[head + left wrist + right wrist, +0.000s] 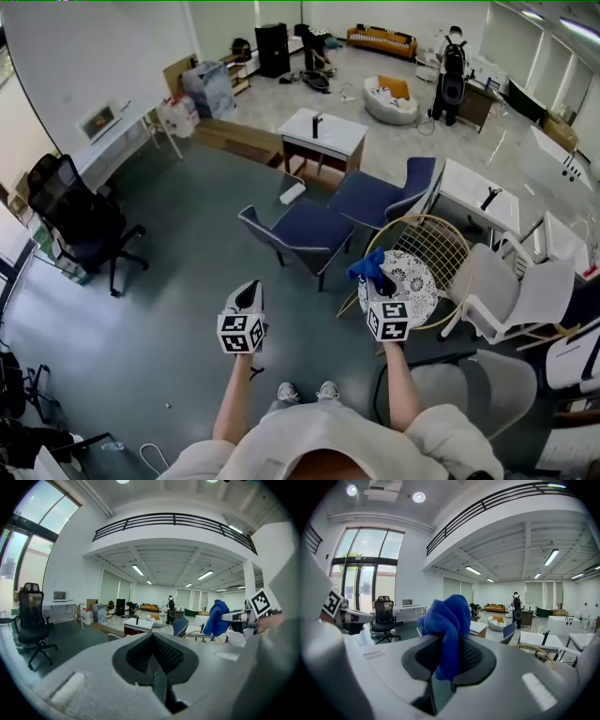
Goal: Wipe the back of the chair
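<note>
My right gripper (375,283) (450,656) is shut on a bunched blue cloth (367,266) (448,616), held in the air in front of me. Below and just beyond it in the head view stands a round gold wire-back chair (434,246) with a black-and-white patterned seat cushion (417,278). Two dark blue chairs (305,234) (380,197) stand farther out, side by side. My left gripper (247,293) (154,662) hangs at the same height, jaws closed with nothing between them. The left gripper view shows the cloth (216,618) off to its right.
A white chair (511,291) and a grey chair (469,384) stand close at my right. A black office chair (84,220) is at the left by a long white desk (117,131). White tables (323,131) (478,192) lie beyond the blue chairs. A person (453,66) stands far off.
</note>
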